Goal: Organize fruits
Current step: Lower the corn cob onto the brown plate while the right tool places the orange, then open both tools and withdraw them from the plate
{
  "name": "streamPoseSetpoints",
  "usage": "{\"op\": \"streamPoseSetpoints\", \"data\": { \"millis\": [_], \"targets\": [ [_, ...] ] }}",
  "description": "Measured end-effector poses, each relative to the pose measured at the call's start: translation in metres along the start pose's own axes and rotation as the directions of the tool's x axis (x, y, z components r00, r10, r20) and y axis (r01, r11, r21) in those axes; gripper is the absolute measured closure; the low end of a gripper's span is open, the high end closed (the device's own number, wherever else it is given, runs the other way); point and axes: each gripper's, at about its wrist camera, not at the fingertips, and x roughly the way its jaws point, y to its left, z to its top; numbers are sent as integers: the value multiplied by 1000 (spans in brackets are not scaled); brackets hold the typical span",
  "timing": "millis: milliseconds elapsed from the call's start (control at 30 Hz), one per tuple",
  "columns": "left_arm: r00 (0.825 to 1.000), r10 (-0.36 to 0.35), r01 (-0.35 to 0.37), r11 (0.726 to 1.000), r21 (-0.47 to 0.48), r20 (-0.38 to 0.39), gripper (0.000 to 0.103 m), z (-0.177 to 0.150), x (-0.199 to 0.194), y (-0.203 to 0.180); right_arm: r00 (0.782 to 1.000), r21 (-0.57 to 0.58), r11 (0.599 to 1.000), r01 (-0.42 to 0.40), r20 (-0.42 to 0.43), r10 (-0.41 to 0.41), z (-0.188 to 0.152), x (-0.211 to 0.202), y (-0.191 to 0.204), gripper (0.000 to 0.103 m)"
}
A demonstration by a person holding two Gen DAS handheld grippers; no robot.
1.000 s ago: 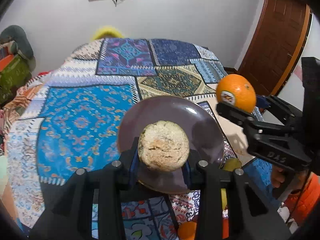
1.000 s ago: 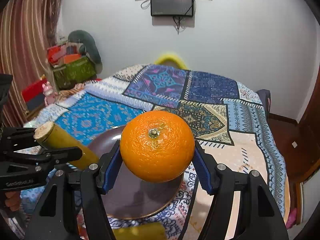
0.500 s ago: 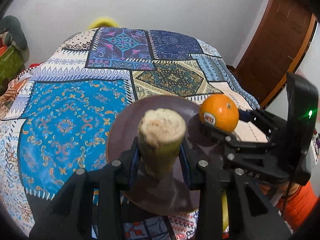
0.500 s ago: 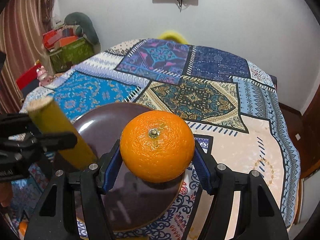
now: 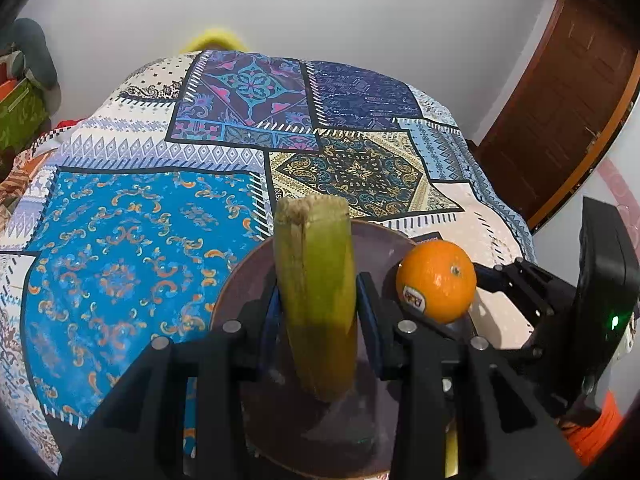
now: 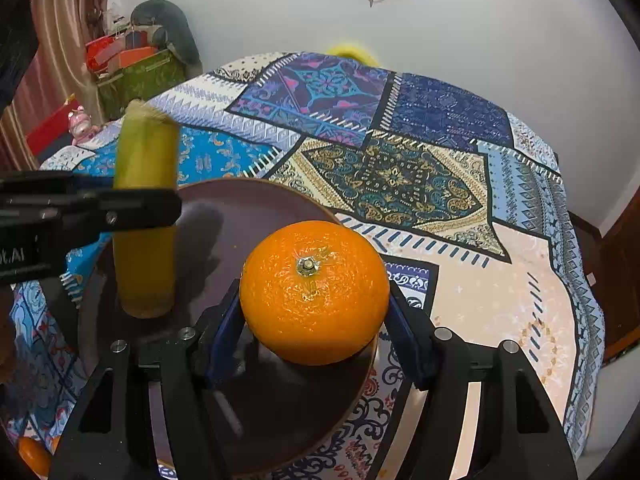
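Right wrist view: the right gripper (image 6: 316, 344) pinches the firm, smooth-rolling orange (image 6: 315, 292) at its widest middle over the plate (image 6: 256, 208), while the left gripper (image 5: 318, 320) clamps the stiff, light banana piece (image 5: 316, 300) mid-length.

A patchwork-patterned bedspread (image 5: 248, 152) is backed by a plain white wall (image 5: 360, 20), with a brown wooden door (image 5: 560, 112) alongside.

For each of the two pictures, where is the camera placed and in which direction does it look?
Left wrist view: sits on the left gripper, looks forward and down over the dark plate; its fingers clamp a yellow-green stalk.
Right wrist view: sits on the right gripper, looks forward and down; its fingers clamp an orange.
Shared: plate, stalk, orange, patterned cloth, and each other's gripper.
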Motion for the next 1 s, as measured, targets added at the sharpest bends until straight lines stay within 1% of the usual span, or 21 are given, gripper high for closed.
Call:
{"op": "streamPoseSetpoints", "data": {
  "millis": [100, 300, 500, 733, 833, 900, 1000],
  "targets": [
    [1000, -3, 2, 1000, -19, -10, 66, 2, 6, 3, 1000, -12, 1000, 7, -4, -7, -1, 1, 0, 40],
    [997, 11, -14, 999, -37, -77, 67, -5, 28, 9, 1000, -28, 1000, -1, -23, 1, 1, 3, 0, 39],
    [998, 33, -33, 999, -6, -47, 66, -5, 19, 3, 999, -40, 999, 13, -32, -14, 1, 5, 3, 39],
    [998, 55, -56, 998, -24, -31, 66, -9, 1, 7, 1000, -29, 1000, -8, -23, 8, 4, -2, 4, 37],
    [997, 80, -80, 997, -20, -20, 66, -16, -11, 10, 1000, -24, 1000, -2, -4, 2, 5, -9, 7, 32],
    [995, 98, -98, 995, -10, -12, 66, -20, -20, 11, 999, -4, 1000, -11, 38, 11, 7, -22, 6, 19],
    [994, 110, -110, 994, -9, 1, 66, -26, -39, 13, 996, 9, 1000, -15, 91, 14, 11, -43, 8, 18]
  ]
}}
